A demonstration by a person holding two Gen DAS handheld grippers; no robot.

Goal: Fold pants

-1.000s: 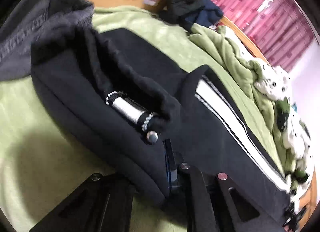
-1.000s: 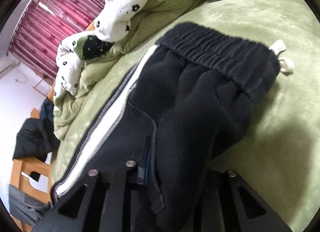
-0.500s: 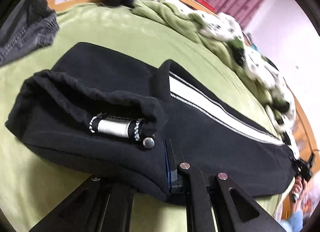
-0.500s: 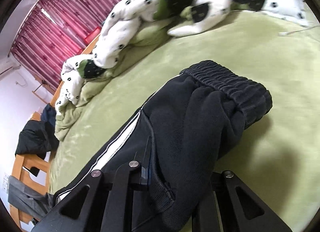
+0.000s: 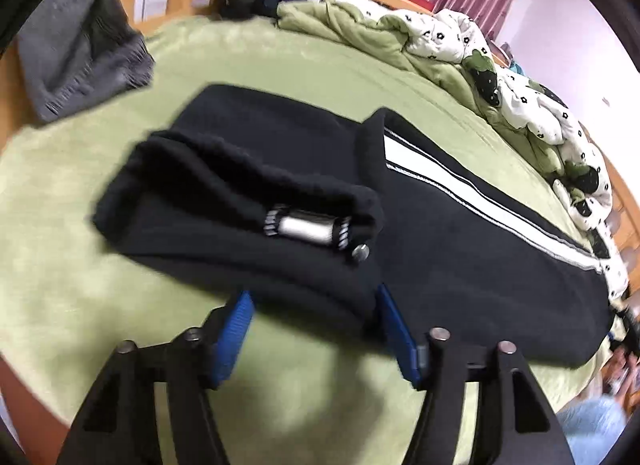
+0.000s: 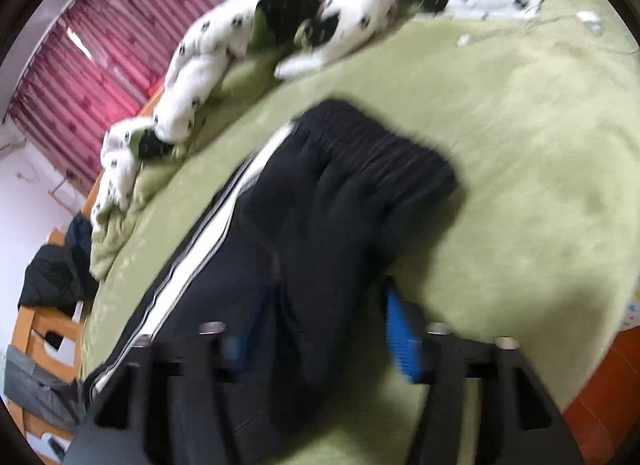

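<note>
Jaws of left gripper [image 5: 314, 317] and right gripper [image 6: 320, 313] just opened, straddling pants [image 5: 460, 249].

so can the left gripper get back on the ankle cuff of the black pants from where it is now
Probably yes. The left gripper has just been opening and its blue-padded fingers stand apart on either side of the folded black pants with the white side stripe; the ribbed ankle cuff lies just beyond, with nothing covering it.

Green blanket [image 5: 280, 65]; spotted quilt [image 6: 208, 77]; red curtain [image 6: 92, 65]; grey garment [image 5: 80, 49].
</note>
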